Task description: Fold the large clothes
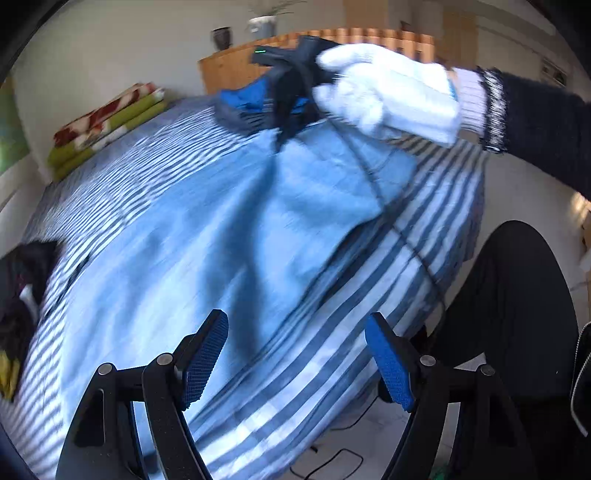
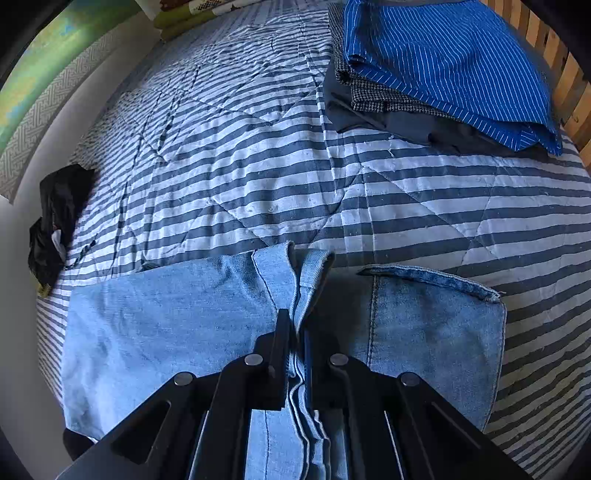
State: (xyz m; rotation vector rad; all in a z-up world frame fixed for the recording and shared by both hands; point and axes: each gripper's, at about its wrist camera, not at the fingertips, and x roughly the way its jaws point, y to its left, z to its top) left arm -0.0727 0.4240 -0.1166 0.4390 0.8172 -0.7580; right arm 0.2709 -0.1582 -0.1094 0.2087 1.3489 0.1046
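Spread across a blue-and-white striped quilt: a pale blue denim garment, lying just in front of both tools and reaching toward the quilt's near edge. Clenched on a bunched fold of that denim, the right gripper, several layers of fabric pinched between its jaws and a hemmed corner flopped over just to the right. Seen from the left wrist, the same tool in a white-gloved hand with a dark fuzzy sleeve, denim hanging from it in a tented ridge.

Released and holding nothing: the left gripper, blue pads wide apart above the cloth (much of this view smeared with blur).

Around the work:
- a stack of folded clothes at the far right of the quilt, blue pinstripe on top, checked and grey layers beneath, well apart from the denim
- a wooden slatted headboard just behind that stack
- folded green and red-patterned blankets at the far left corner
- a crumpled black item at the quilt's left edge, near the denim's left side but apart from it
- a thin dark cable trailing from the right tool across the bed and off its side
- two pots on a wooden cabinet beyond the bed

Open striped quilt between the denim and the folded stack; bare quilt also to the right of the hemmed corner. Pale floor with loose cables past the bed's near edge.
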